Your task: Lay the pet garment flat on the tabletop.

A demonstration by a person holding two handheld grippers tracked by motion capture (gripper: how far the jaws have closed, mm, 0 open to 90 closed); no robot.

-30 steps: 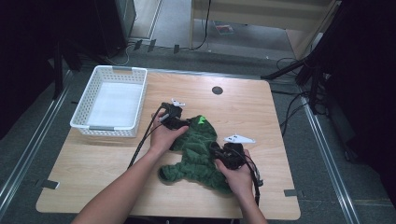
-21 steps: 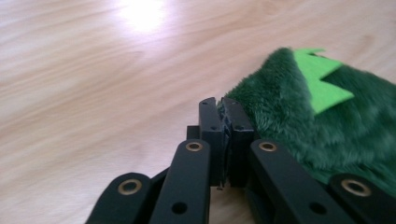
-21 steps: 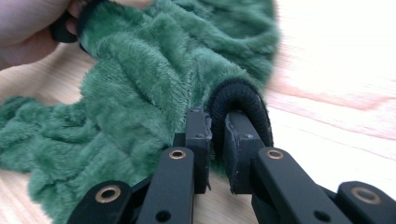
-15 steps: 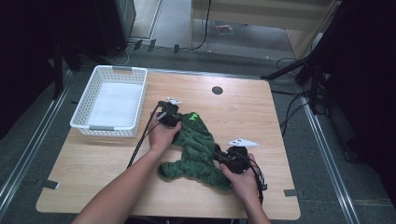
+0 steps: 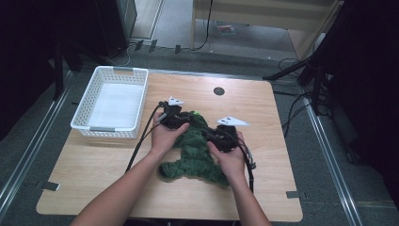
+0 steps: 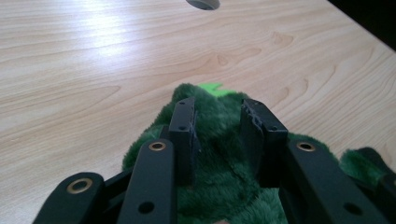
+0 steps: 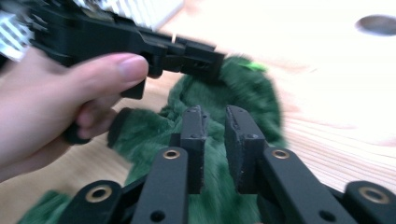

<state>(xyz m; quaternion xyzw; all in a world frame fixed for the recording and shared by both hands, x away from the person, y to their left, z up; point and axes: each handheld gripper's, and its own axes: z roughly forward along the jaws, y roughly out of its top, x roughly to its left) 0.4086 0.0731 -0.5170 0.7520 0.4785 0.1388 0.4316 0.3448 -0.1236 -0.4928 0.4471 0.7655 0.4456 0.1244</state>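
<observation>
A dark green plush toy (image 5: 193,153) lies crumpled in the middle of the wooden table (image 5: 263,117), with a light green patch (image 6: 212,87) at its far end. My left gripper (image 5: 188,117) sits at that far end. Its jaws have just been opening and stand apart, with a hump of plush (image 6: 219,149) between them. My right gripper (image 5: 211,134) hovers over the toy's right side, pointing toward the left gripper (image 7: 196,60). Its jaws have just been closing and stand close together, with blurred green fur (image 7: 215,140) behind the narrow gap and not pinched.
A white slatted basket (image 5: 89,125) stands on the table's left part, nothing inside it. A dark round cable hole (image 5: 219,91) sits near the far edge. Black cables (image 5: 141,146) trail from both grippers toward the near edge.
My right gripper has moved from the toy's lower right up and left onto its middle. The left hand has stayed at the far end. The toy looks more bunched.
</observation>
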